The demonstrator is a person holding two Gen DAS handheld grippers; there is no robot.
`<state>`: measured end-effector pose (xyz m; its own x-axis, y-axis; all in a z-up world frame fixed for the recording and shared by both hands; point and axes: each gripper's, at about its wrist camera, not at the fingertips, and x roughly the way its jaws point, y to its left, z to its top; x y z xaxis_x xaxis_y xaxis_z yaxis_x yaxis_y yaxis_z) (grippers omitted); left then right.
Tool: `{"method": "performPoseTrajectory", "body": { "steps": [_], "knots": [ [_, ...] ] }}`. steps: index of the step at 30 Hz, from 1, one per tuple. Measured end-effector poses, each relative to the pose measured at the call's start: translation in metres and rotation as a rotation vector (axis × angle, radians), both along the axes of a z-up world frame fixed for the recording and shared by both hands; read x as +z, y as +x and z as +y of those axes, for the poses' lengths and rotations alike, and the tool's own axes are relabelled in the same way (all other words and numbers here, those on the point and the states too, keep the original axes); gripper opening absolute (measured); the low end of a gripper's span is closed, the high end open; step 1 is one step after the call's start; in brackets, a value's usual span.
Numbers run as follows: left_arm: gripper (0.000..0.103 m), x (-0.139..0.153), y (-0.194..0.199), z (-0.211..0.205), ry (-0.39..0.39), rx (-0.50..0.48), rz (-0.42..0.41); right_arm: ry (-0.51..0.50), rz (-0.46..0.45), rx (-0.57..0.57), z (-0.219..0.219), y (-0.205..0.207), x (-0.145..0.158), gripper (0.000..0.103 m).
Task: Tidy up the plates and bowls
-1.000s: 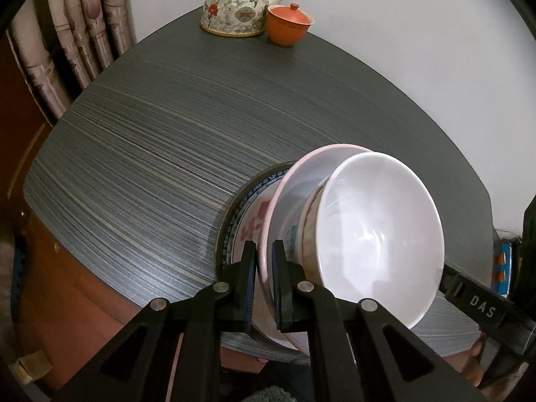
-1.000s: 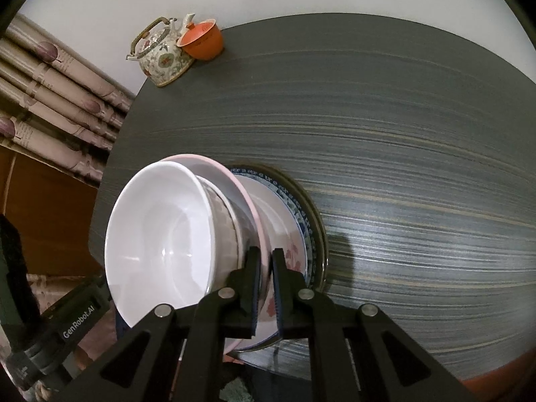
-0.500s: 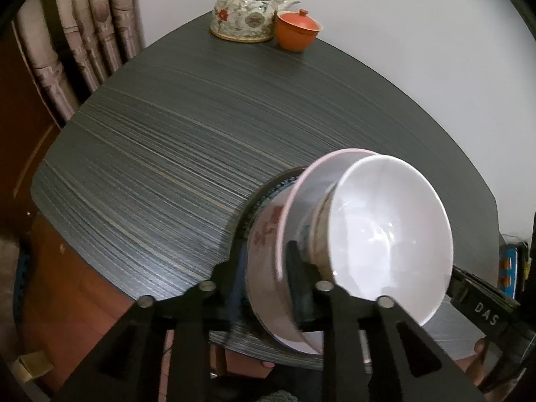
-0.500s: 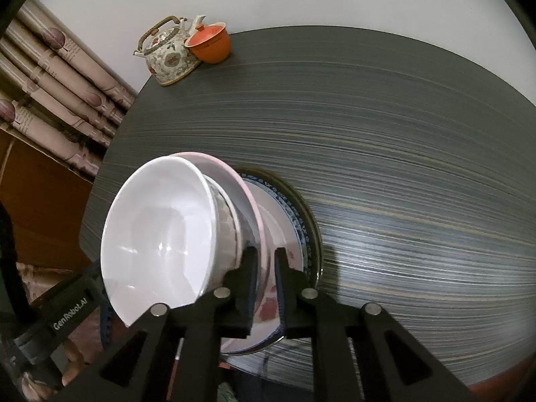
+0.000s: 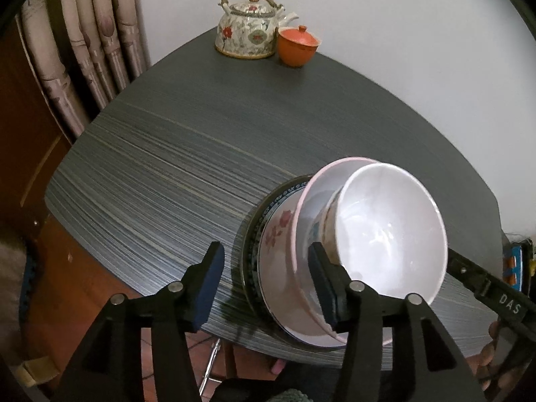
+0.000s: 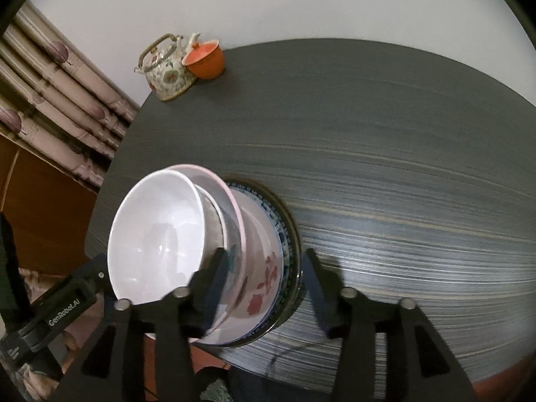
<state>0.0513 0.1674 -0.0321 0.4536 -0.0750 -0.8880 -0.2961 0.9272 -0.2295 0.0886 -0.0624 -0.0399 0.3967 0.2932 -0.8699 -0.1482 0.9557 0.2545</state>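
Note:
A stack of dishes rests near the front edge of the dark grey table [image 5: 201, 134] [image 6: 368, 134]. A dark plate [image 5: 248, 251] [image 6: 292, 234] lies at the bottom. On it sit a white floral bowl [image 5: 278, 234] [image 6: 261, 268], a pink-rimmed bowl [image 5: 311, 207] [image 6: 231, 201] and a plain white bowl [image 5: 388, 234] [image 6: 157, 234] on top. My left gripper [image 5: 266, 281] straddles the stack's left rim and its jaws are opening, the pads off the dishes. My right gripper [image 6: 264, 278] straddles the right rim, its jaws likewise opening and touching nothing.
A floral teapot [image 5: 248, 33] [image 6: 167, 70] and an orange lidded cup [image 5: 298, 47] [image 6: 206, 58] stand at the table's far corner by the white wall. Curtains [image 5: 93, 50] [image 6: 50, 100] and a wooden cabinet lie to the left. A person's fingers show below the table edge.
Both grippers were shut on the rim of the stacked bowls. Their jaws have spread apart and let go, and the stack stays on the table.

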Motion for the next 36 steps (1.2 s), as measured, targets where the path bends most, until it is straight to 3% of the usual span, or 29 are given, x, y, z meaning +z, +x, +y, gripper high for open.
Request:
{"method": "performPoseTrajectory", "body": {
  "steps": [2, 11, 16, 21, 31, 36],
  "knots": [
    [0.055, 0.005, -0.002, -0.001, 0.004, 0.001, -0.016, 0.005, -0.011, 0.004, -0.002, -0.004, 0.003, 0.059],
    [0.061, 0.026, -0.032, -0.015, 0.053, 0.008, -0.076, -0.016, -0.093, 0.044, 0.002, -0.041, 0.012, 0.063],
    [0.075, 0.037, -0.054, -0.035, 0.123, 0.003, -0.143, -0.050, -0.149, 0.076, 0.004, -0.068, 0.008, 0.064],
    [0.085, 0.040, -0.068, -0.059, 0.184, -0.026, -0.193, -0.073, -0.135, 0.080, 0.004, -0.088, -0.006, 0.064],
    [0.089, 0.030, -0.078, -0.080, 0.229, -0.039, -0.211, -0.142, -0.133, 0.076, 0.001, -0.108, -0.014, 0.078],
    [0.092, 0.028, -0.080, -0.077, 0.234, -0.027, -0.213, -0.152, -0.129, 0.069, 0.002, -0.110, -0.016, 0.080]
  ]
}}
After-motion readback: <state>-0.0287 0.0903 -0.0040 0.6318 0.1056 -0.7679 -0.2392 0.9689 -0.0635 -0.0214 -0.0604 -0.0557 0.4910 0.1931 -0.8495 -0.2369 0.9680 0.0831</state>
